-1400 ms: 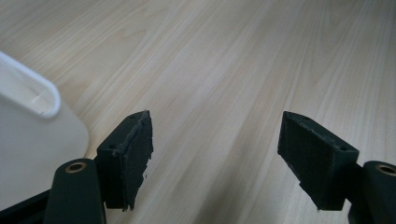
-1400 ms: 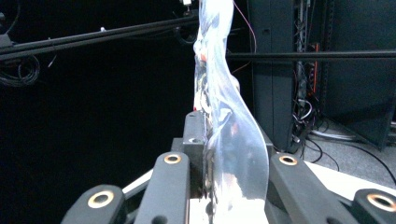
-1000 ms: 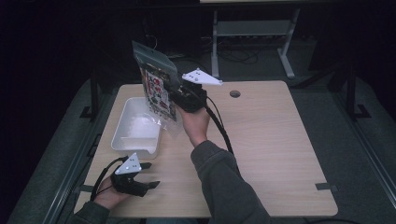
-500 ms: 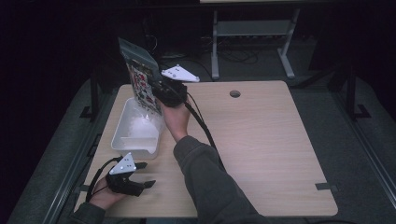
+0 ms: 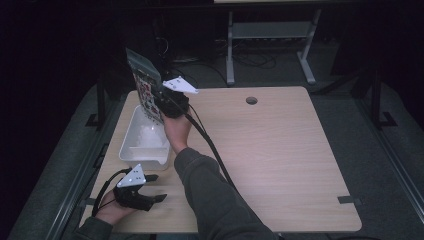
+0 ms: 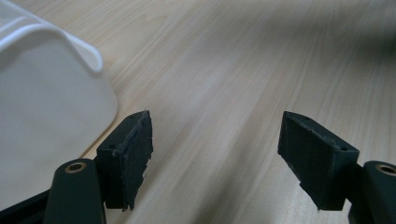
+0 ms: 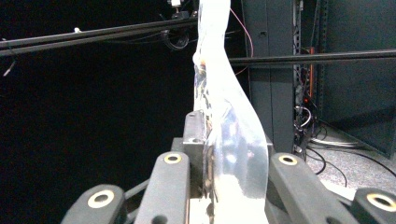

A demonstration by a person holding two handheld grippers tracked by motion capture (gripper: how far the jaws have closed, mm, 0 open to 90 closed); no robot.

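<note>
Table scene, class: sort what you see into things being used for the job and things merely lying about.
In use:
right tongs
clear printed packet
white tub

Lying about:
left tongs, open, idle
cable hole
metal stand behind table

Your tray sits on the counter near its left edge. Your right gripper holds the packet upright above the tray's far end. Your left gripper rests on the counter just before the tray's near end.
</note>
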